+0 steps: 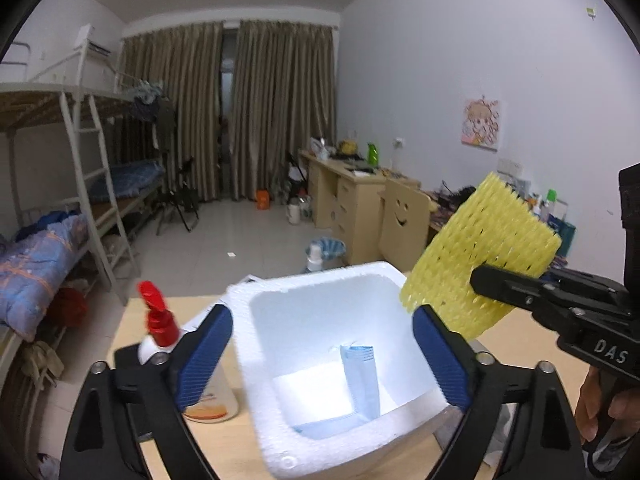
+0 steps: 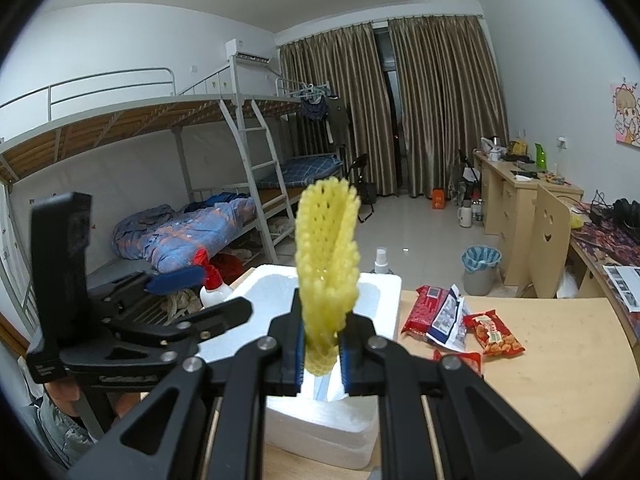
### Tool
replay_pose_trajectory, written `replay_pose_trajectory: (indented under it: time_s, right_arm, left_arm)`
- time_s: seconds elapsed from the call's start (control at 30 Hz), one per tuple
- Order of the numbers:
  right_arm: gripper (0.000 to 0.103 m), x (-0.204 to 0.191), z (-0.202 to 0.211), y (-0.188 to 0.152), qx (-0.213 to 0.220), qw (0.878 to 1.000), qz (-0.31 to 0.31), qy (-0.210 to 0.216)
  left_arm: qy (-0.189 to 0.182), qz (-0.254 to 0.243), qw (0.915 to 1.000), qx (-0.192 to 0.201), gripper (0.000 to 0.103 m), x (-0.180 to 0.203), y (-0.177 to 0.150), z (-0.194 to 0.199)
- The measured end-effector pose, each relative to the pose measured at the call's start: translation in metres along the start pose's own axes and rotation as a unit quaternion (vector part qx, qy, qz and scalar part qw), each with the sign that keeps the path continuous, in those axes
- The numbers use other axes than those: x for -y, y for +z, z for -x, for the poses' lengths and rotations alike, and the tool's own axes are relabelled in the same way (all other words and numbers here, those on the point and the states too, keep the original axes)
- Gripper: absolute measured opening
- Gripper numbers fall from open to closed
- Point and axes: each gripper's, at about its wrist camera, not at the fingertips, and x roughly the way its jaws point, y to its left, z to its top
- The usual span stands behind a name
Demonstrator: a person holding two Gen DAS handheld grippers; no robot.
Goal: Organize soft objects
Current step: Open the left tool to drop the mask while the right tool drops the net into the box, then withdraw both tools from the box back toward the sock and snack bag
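Note:
A white foam box (image 1: 320,292) stands open on the wooden table, with a blue face mask (image 1: 360,376) lying inside it. My left gripper (image 1: 322,360) is open, its blue pads (image 1: 204,356) astride the box's near wall. My right gripper (image 2: 322,356) is shut on a yellow foam net sleeve (image 2: 328,248) and holds it upright just above the box (image 2: 380,284). In the left wrist view the sleeve (image 1: 480,256) hangs over the box's right rim, pinched by the right gripper (image 1: 480,280). The left gripper (image 2: 224,296) shows at the left of the right wrist view.
A white bottle with a red trigger cap (image 1: 160,320) stands left of the box. Snack packets (image 2: 460,320) lie on the table (image 2: 560,360) to the right of the box. Behind are a chair (image 2: 548,240), a bin (image 2: 480,268), desks and bunk beds.

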Motion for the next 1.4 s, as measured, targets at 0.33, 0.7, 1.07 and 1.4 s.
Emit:
replay_pose_trajectory:
  time_s: [0.33, 0.7, 1.07, 1.4]
  right_arm:
    - [0.017, -0.009, -0.027, 0.001, -0.032, 0.999, 0.013, -0.003]
    - [0.063, -0.02, -0.051, -0.002, -0.062, 0.998, 0.021, 0.002]
    - [0.077, -0.015, -0.036, -0.002, -0.053, 0.998, 0.012, -0.011]
    - [0.098, -0.004, 0.0, 0.0, -0.022, 0.999, -0.004, -0.029]
  left_arm:
    - [0.034, 0.012, 0.9985, 0.041, 0.103, -0.023, -0.002, 0.028]
    - [0.035, 0.021, 0.9984, 0.039, 0.103, -0.036, -0.008, 0.03]
    - [0.03, 0.032, 0.9983, 0.038, 0.103, -0.036, -0.006, 0.027]
    - [0.031, 0.013, 0.9986, 0.04, 0.103, -0.018, -0.005, 0.043]
